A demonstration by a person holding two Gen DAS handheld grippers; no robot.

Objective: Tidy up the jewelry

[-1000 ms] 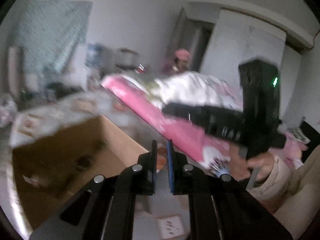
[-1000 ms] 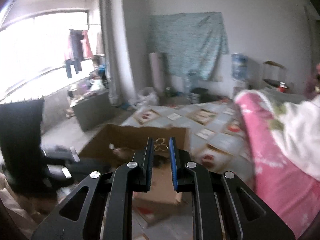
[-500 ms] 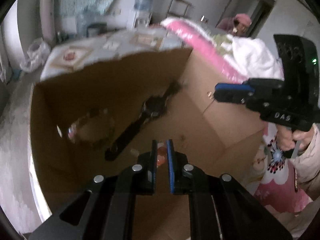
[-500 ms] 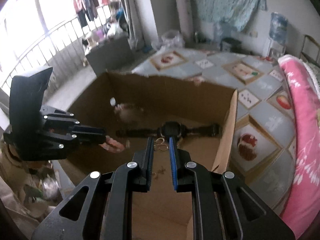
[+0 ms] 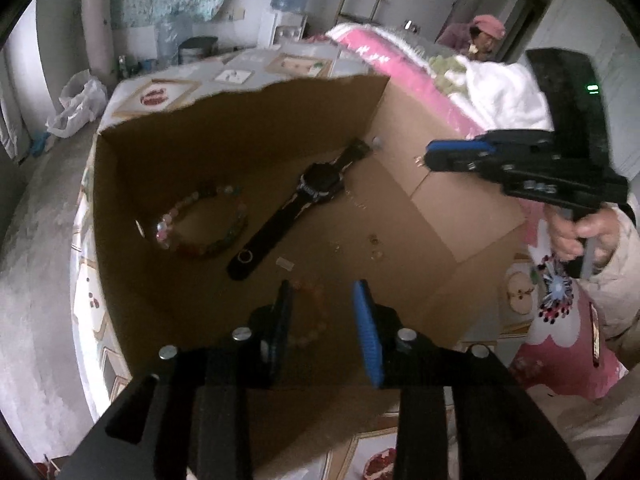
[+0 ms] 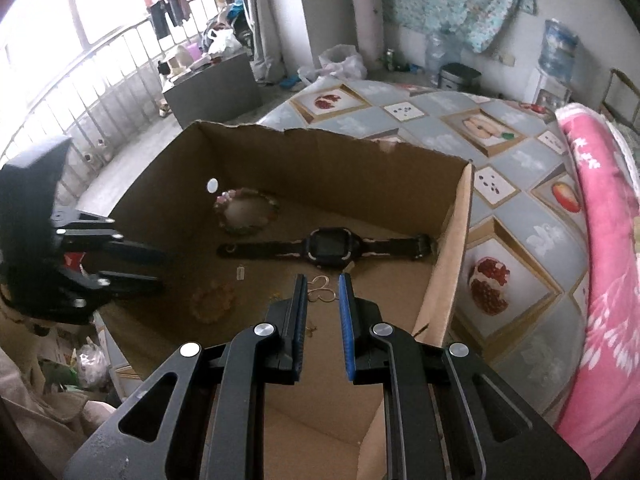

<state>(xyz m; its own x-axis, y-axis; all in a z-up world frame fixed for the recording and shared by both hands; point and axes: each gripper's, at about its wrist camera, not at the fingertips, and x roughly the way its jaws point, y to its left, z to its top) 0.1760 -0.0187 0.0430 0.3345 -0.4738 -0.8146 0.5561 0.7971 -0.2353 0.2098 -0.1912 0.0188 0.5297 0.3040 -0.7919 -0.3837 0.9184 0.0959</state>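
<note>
Lying on the open brown cardboard box (image 5: pixel 248 152) floor between the just-opened left gripper (image 5: pixel 326 312) jaws, released pale orange bead bracelet (image 5: pixel 310 332), previously pinched; right gripper (image 6: pixel 323 294) grasping thin gold wire earrings (image 6: pixel 320 291).

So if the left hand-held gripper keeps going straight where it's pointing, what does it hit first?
Most likely the small orange bead bracelet lying on the floor of the cardboard box, seen between the open fingers of the left hand-held gripper. Depth is unclear.
</note>
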